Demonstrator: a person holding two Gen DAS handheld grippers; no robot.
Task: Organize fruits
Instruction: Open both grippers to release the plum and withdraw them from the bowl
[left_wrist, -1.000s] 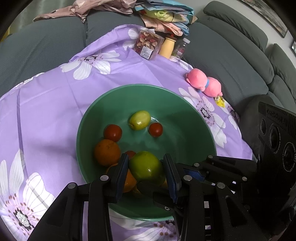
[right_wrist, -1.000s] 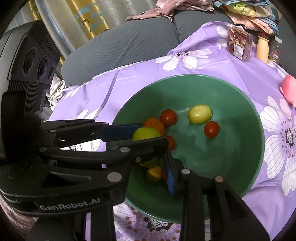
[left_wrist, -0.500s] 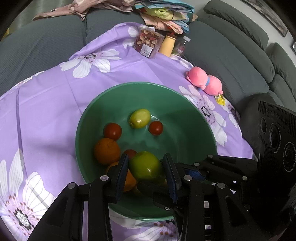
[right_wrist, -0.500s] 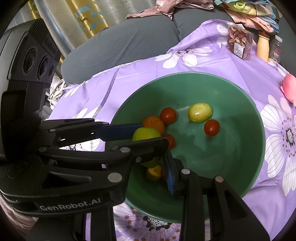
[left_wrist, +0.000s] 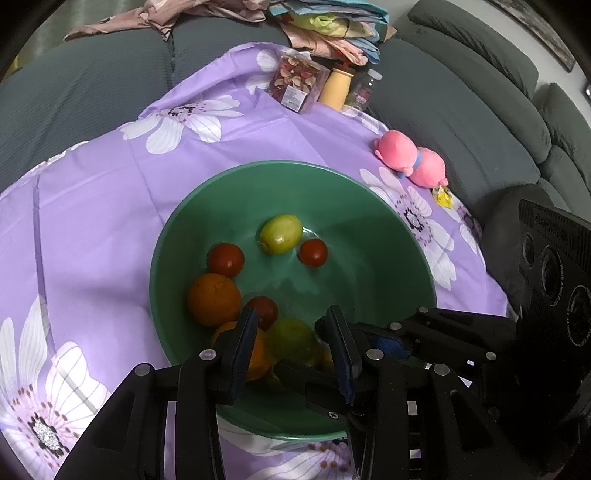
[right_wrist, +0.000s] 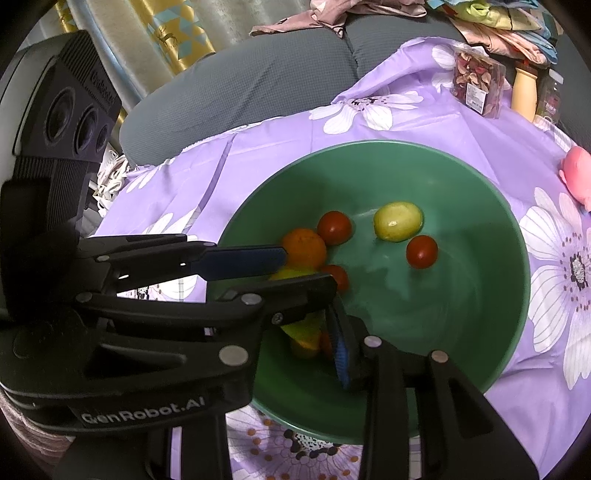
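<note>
A green bowl (left_wrist: 369, 280) sat in the middle of both views on a purple flowered cloth (left_wrist: 110, 221), which was spread over a grey sofa (left_wrist: 74, 92). All the fruit lay inside the bowl. A yellow-green fruit (left_wrist: 280, 233) lay near its centre, with a small tomato (left_wrist: 313, 252) just to its right and another tomato (left_wrist: 225, 259) to its left. An orange (left_wrist: 213, 299) rested against the left wall, and a third tomato (left_wrist: 264, 310) sat beside it.

The left gripper (left_wrist: 292, 315) reached in over the near rim from the bottom of its own view, with its jaws partway apart. A dim green fruit (left_wrist: 291, 339) lay between and below the fingers. A narrow gap showed on each side of it, so the pads did not seem to press it. A second orange (left_wrist: 258, 354) sat partly hidden under the left-hand finger.

The right gripper (right_wrist: 299, 325) came in from the lower right of the left wrist view and crossed under the left one. In its own view only one blue-padded finger (right_wrist: 341, 354) showed, as the other was hidden behind the left gripper. I could not tell how far it was open or whether it held anything.

At the upper right of the cloth stood a clear packet of dried snacks (left_wrist: 295, 83) and a yellow bottle (left_wrist: 334, 88). A pink plush toy (left_wrist: 410, 157) lay further down the right edge.
</note>
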